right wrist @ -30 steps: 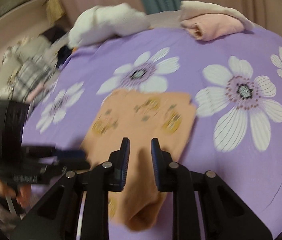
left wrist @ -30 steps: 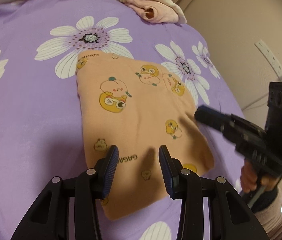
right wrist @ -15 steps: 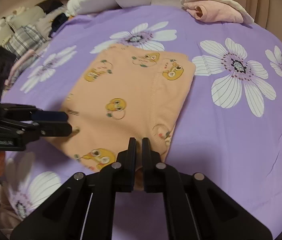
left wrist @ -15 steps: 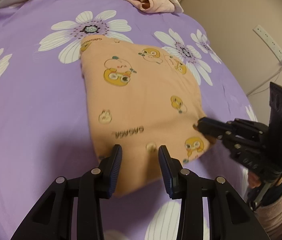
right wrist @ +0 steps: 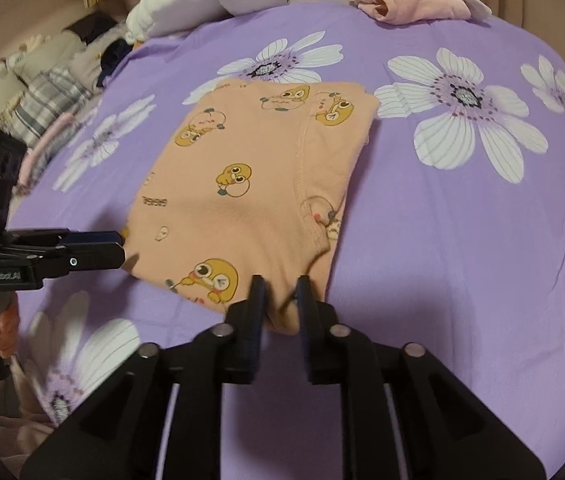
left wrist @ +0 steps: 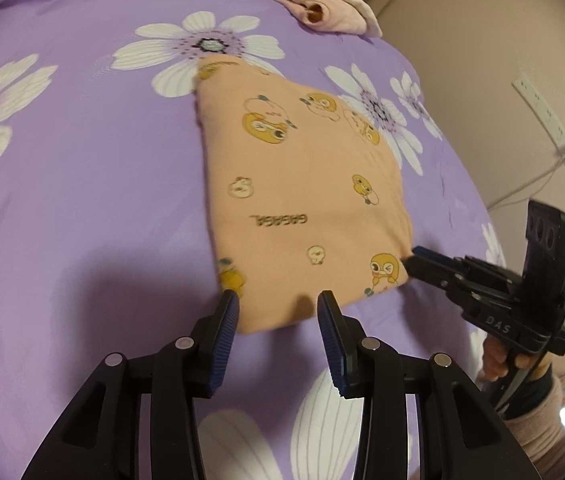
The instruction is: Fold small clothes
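Left gripper (left wrist: 277, 312) and right gripper (right wrist: 279, 294) are straddling the orange garment (left wrist: 302, 184)'s near hem, both jaws parted and gripping nothing, the right having just reopened, positioning for a fold on the bed (left wrist: 82, 160).

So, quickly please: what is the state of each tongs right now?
Left tongs: open, holding nothing, at the near edge of the orange garment.
Right tongs: just opened, garment corner between them, not pinched.

Matt cloth garment (left wrist: 306, 200), cloth bedspread (left wrist: 82, 200)
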{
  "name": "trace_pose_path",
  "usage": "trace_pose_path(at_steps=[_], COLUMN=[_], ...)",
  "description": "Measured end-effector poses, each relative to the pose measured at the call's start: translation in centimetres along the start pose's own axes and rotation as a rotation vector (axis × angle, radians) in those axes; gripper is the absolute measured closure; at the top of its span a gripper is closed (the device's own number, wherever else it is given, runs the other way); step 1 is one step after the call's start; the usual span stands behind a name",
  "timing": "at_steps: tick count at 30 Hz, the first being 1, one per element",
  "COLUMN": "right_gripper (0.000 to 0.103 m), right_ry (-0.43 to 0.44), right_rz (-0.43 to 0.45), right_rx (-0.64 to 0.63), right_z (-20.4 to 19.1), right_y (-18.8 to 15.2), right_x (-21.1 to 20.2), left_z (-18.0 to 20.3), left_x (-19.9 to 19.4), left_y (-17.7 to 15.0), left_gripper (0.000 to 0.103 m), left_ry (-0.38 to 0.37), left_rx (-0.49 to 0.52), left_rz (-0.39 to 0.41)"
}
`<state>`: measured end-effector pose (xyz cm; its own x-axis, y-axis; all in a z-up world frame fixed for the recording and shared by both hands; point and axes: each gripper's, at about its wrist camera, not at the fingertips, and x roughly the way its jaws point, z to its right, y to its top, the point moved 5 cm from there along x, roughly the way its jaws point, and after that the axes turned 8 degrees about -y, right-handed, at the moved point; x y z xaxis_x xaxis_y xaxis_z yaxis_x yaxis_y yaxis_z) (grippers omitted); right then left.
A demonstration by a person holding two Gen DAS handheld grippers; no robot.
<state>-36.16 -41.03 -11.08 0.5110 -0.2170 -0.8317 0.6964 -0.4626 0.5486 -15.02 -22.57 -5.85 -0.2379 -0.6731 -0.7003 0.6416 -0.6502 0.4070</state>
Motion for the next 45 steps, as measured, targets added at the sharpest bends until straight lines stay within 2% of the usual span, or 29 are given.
trace_pose_path(at_steps=[2, 4, 6, 7, 12, 16, 22, 37, 45], right_gripper=[0.073, 0.068, 0.049, 0.046, 0.037, 0.036, 0.037, 0.037, 0.044], right_ry=[0.034, 0.071, 0.113, 0.136, 0.233, 0.281, 0.349, 0.390, 0.407], right_rz=[0.006, 0.014, 0.018, 0.018, 0.007, -0.003, -0.025, -0.041, -0.039], right_rx=[0.054, 0.120, 0.192, 0.235, 0.404, 0.466, 0.516, 0.492, 0.479], right_z=[0.7, 1.5, 2.3, 2.7, 4.2, 4.7, 4.5, 4.3, 4.1], right_y=[-0.2, -0.2, -0.2, -0.1, 0.5, 1.4, 2.5, 5.2, 6.0], right_x=[-0.6, -1.1, -1.4, -1.4, -0.7, 0.4, 2.2, 5.0, 6.0], left_z=[-0.5, -1.4, -2.2, -2.8, -4.8, -5.4, -5.3, -4.4, -4.0], left_x=[-0.6, -1.3, -1.6, -1.8, -1.6, -0.4, 1.0, 3.7, 4.7], left_y=[-0.1, 0.0, 0.2, 0.4, 1.6, 2.8, 4.6, 6.8, 7.6], left_gripper=[0.061, 0.053, 0.044, 0.043, 0.043, 0.043, 0.043, 0.043, 0.043], left_ry=[-0.007, -0.017, -0.025, -0.035, -0.100, -0.170, -0.243, -0.275, -0.272], left_rx=[-0.029, -0.068, -0.108, -0.142, -0.253, -0.309, -0.339, -0.313, -0.302], left_rz=[0.014, 0.035, 0.053, 0.066, 0.092, 0.082, 0.081, 0.052, 0.041])
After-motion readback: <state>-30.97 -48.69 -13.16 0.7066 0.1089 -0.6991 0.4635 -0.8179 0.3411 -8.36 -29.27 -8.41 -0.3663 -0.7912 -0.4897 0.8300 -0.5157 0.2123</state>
